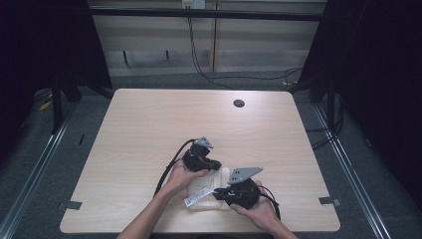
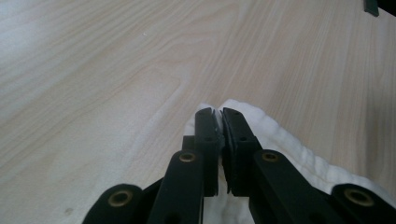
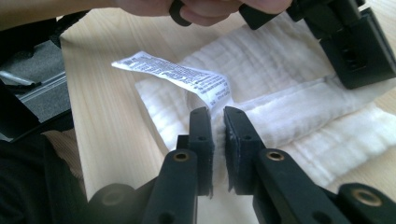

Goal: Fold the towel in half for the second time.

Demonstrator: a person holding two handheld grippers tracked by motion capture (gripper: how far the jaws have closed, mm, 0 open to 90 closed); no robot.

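Folding looks to be the work in hand: a white cloth (image 1: 211, 189) lies bunched near the bottom centre of the high view, on the near edge of the wooden table (image 1: 149, 129), with both grippers on it. The left gripper (image 2: 219, 122), seen in its own view, has its jaws pressed together on a raised corner of the cloth, the fabric peeking out at the tips and spreading toward the lower right of that frame. The right gripper (image 3: 218, 122) has its jaws drawn narrow around the cloth's edge just below the printed care label (image 3: 175, 74), which curls up toward the upper left of the right gripper view; a sliver of gap remains between the pads, so I judge it to be pinching thin fabric rather than fully closed on nothing. In that same view the other gripper and the person's hand (image 3: 201, 9) sit along the top of the frame, at the far side of the cloth. To do this step well, both pinches should stay firm while the two corners travel together, level and at the same pace, so the fold lands square. Keeping the label clear of the jaws would avoid tugging it, and a slight tension between the grippers should smooth out the rumpled middle ridge.
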